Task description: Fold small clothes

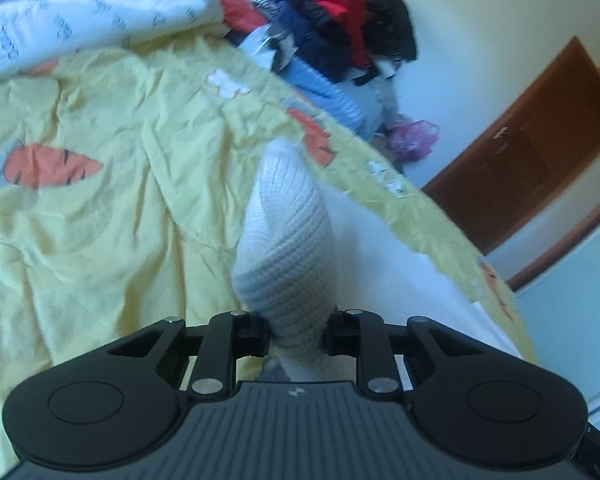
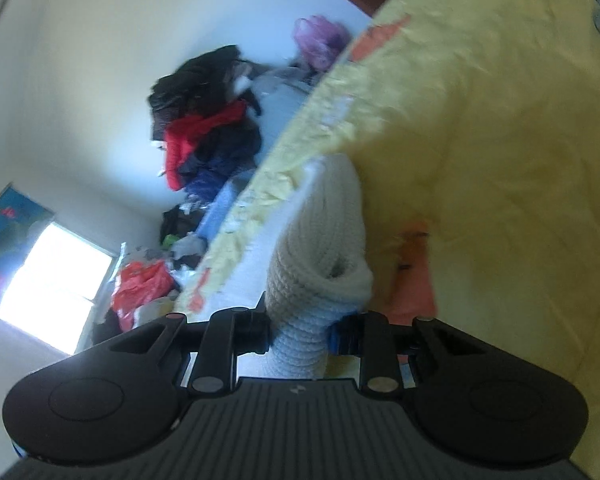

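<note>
Two tongs | left tongs (image 1: 298, 330) pinch white knit garment (image 1: 288, 236) | right tongs (image 2: 300, 330) pinch it too | no legible writing

Daylight from window (image 2: 56, 276); motion blur, fisheye-warped edges.

White ribbed knit garment (image 1: 288, 240) (image 2: 320, 240) bunched, pinched at both ends above the bed
</note>
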`<move>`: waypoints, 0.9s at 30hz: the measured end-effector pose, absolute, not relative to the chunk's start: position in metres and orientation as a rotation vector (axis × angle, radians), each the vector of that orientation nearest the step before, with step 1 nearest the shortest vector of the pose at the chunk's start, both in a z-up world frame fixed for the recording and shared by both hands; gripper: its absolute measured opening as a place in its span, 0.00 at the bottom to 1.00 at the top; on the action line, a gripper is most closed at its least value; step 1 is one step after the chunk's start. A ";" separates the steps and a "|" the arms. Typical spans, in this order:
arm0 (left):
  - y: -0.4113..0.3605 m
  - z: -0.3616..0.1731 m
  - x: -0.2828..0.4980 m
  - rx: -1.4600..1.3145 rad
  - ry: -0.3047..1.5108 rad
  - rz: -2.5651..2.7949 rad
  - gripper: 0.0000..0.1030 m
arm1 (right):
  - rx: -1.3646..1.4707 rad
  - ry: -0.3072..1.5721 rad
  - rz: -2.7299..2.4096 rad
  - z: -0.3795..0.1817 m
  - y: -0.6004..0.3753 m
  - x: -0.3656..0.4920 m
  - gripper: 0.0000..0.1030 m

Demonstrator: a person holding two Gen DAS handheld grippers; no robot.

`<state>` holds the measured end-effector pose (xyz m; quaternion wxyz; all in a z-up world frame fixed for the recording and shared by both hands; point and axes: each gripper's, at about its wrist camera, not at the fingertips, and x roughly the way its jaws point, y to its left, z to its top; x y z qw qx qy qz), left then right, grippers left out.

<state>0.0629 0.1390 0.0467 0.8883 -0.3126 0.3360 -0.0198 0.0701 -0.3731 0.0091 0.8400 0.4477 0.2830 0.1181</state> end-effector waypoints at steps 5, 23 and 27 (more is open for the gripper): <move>0.151 0.048 0.010 -0.665 0.735 -0.085 0.21 | 0.949 0.619 0.304 0.016 -0.385 0.019 0.27; 0.161 0.061 -0.085 -0.296 0.791 -0.305 0.48 | 0.642 0.622 0.136 0.040 -0.406 -0.055 0.67; 0.150 0.096 -0.066 -0.145 0.646 -0.249 0.75 | 0.571 0.581 0.186 0.063 -0.414 -0.015 0.67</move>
